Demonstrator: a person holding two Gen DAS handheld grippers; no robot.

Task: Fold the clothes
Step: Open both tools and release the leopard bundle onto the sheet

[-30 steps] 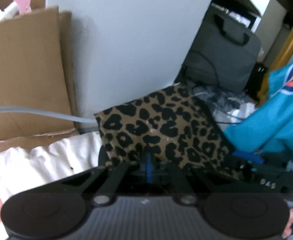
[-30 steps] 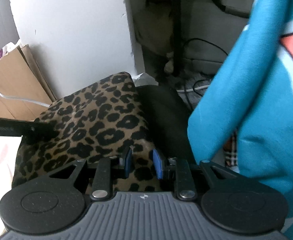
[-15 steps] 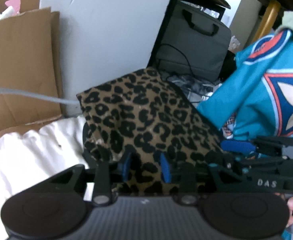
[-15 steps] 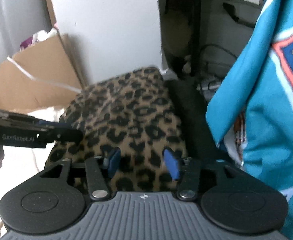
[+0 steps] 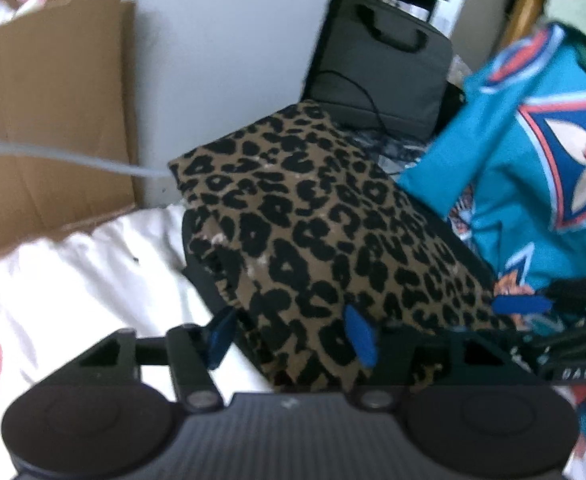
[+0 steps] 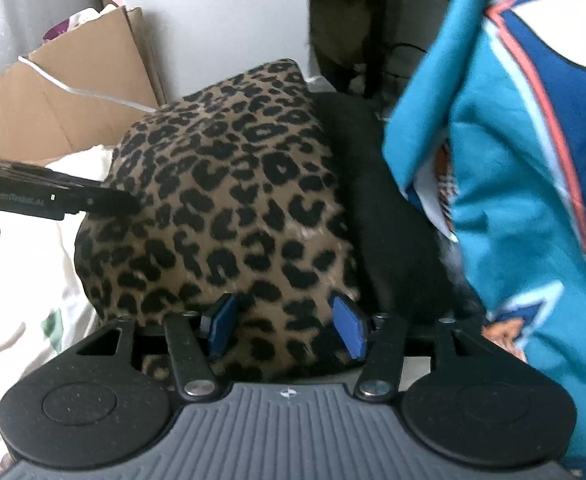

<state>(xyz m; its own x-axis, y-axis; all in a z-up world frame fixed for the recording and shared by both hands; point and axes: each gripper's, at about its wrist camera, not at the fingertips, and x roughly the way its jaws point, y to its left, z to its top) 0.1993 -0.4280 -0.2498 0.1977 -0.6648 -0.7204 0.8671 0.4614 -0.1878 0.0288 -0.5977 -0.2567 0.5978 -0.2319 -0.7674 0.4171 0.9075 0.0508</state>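
Both tongs are letting go of the leopard cloth [image 5: 317,232], so the step in hand looks like the release after a fold. The cloth lies folded on a dark garment [image 6: 389,208] on the bed, whose white sheet [image 5: 73,280] shows to the left. It sits just in front of the wall and the cardboard [image 5: 49,112].

The left tongs [image 5: 291,334] are opening, their blue pads spread with the cloth's near corner between them but not pinched. The right tongs [image 6: 285,330] are opening too, the near edge of the cloth between the pads and loose. In the right view the left tongs come in from the side, their tip at the cloth's left edge.

A teal jersey [image 6: 513,160] hangs just to the right, unfolded as far as I can tell.

Next, I'd judge, both tongs need to back clear without dragging the fold open. After that comes either one more fold or a turn toward the jersey, which would need a grip on two corners.
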